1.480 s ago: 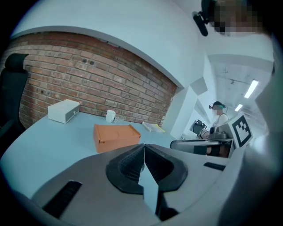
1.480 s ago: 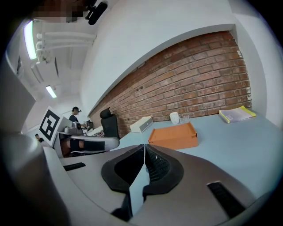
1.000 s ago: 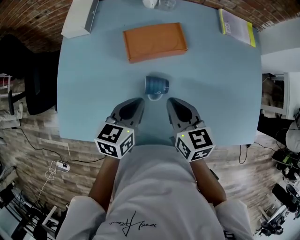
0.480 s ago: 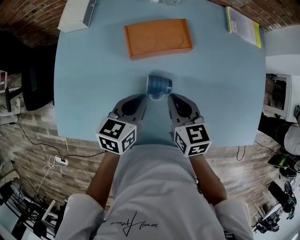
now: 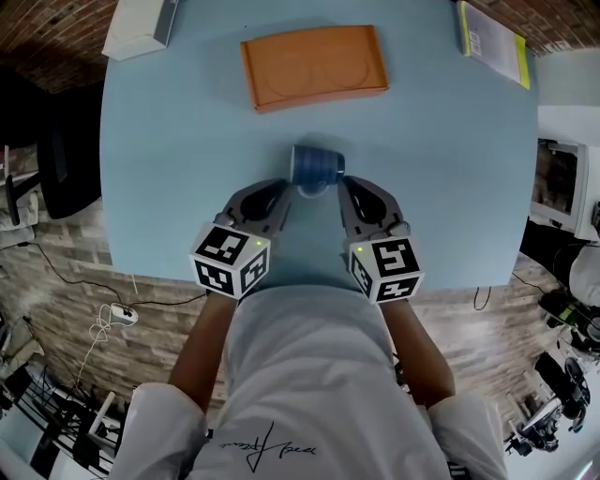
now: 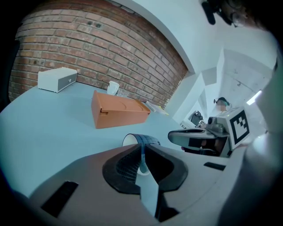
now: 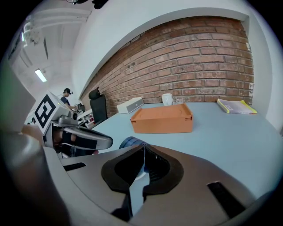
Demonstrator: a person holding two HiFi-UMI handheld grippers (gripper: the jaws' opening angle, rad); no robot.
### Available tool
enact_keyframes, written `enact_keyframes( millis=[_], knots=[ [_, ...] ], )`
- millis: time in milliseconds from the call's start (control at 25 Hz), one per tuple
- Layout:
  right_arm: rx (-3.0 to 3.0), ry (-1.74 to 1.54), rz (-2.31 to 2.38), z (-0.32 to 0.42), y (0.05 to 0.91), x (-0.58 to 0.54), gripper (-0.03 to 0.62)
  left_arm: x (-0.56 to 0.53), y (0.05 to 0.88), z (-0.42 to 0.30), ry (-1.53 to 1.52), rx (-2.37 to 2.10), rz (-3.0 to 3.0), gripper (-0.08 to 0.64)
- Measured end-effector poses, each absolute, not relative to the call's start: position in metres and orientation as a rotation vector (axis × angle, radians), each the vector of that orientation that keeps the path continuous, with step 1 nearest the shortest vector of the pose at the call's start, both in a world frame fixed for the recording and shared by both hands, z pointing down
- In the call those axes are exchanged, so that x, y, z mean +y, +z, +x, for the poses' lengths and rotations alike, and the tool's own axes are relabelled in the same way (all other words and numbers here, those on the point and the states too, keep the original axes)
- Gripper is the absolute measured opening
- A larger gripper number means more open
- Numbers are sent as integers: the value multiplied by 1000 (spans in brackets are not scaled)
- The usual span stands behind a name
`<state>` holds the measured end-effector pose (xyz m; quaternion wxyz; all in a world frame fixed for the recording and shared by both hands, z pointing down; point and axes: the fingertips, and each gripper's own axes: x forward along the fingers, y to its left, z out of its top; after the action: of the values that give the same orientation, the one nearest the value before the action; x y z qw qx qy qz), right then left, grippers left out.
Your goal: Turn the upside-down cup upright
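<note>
A blue cup (image 5: 316, 164) rests on the light blue table (image 5: 187, 141) just ahead of both grippers. It appears to lie on its side, with its white-lined mouth (image 6: 128, 140) turned toward me and the left. My left gripper (image 5: 282, 193) is shut with nothing in it, its tip beside the cup's near left. The right gripper (image 5: 347, 187) is also shut and empty, its tip at the cup's near right. I cannot tell whether either tip touches the cup. In the right gripper view the blue cup (image 7: 129, 142) shows just past the closed right gripper (image 7: 143, 147).
An orange box (image 5: 314, 66) lies beyond the cup. A white box (image 5: 136, 28) sits at the far left corner and a yellow-edged book (image 5: 494, 33) at the far right. A white cup (image 7: 166, 99) stands by the brick wall. A black chair (image 5: 56, 159) is left of the table.
Both grippers have moved forward. Their tips, which were short of the cup, now flank its near end. The cup itself has stayed put.
</note>
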<state>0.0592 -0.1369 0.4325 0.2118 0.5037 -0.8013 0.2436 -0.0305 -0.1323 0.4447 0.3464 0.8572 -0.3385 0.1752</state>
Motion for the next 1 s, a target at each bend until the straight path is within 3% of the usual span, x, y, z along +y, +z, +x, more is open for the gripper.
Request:
enact_keyframes(
  millis=[760, 840, 1000],
  knots=[
    [-2202, 679, 1326, 54, 453, -138, 21, -136, 454, -26, 384, -793, 2158, 14],
    [-2201, 682, 1322, 54, 454, -138, 23, -135, 455, -23, 389, -777, 2152, 91],
    [-2203, 682, 1318, 52, 453, -139, 21, -136, 458, -23, 403, -767, 2146, 104]
  ],
)
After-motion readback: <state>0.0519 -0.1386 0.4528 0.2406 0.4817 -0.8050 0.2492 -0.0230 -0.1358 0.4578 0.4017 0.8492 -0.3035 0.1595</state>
